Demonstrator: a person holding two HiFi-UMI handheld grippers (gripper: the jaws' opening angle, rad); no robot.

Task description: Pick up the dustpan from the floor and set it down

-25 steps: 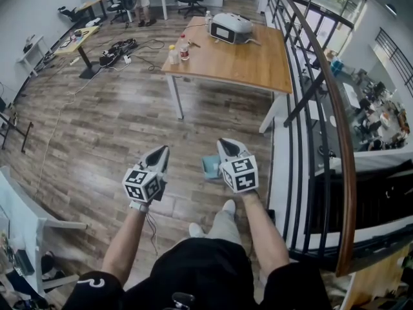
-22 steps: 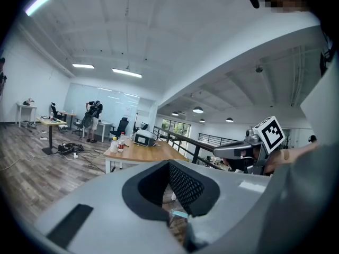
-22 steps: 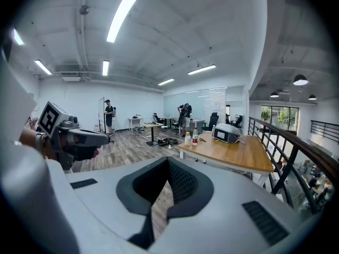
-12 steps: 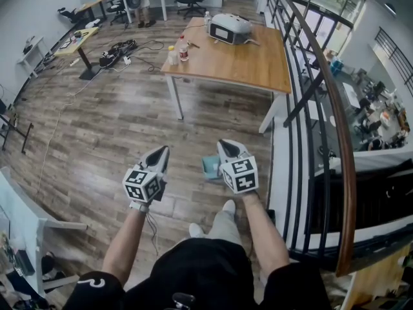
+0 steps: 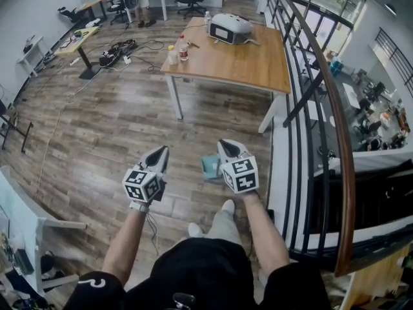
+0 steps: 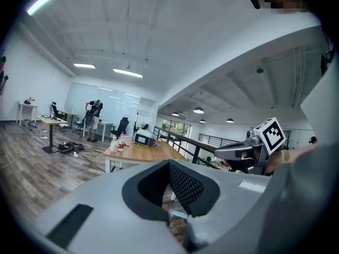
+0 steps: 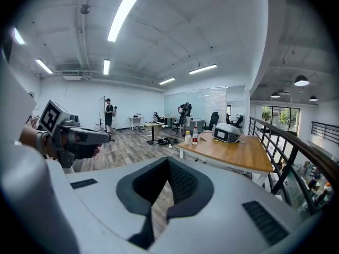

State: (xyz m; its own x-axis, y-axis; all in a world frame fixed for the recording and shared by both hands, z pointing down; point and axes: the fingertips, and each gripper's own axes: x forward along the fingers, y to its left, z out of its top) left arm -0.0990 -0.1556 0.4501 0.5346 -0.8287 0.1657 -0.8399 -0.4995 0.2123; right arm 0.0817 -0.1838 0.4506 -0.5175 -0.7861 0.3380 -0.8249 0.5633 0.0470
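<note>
so the left gripper (image 5: 160, 152) and right gripper (image 5: 227, 144) are both closed up with nothing in them, blue dustpan (image 5: 209, 167) sits on the floor (image 5: 116, 128) between them, railing (image 5: 303, 108) tight on the right, open floor to the left

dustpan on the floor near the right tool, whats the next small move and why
Probably open the right tool and lower it toward the dustpan. The dustpan lies on the wood floor just beside that tool, not gripped. The tool's jaws are together with nothing between them, so they must part before taking it.
</note>
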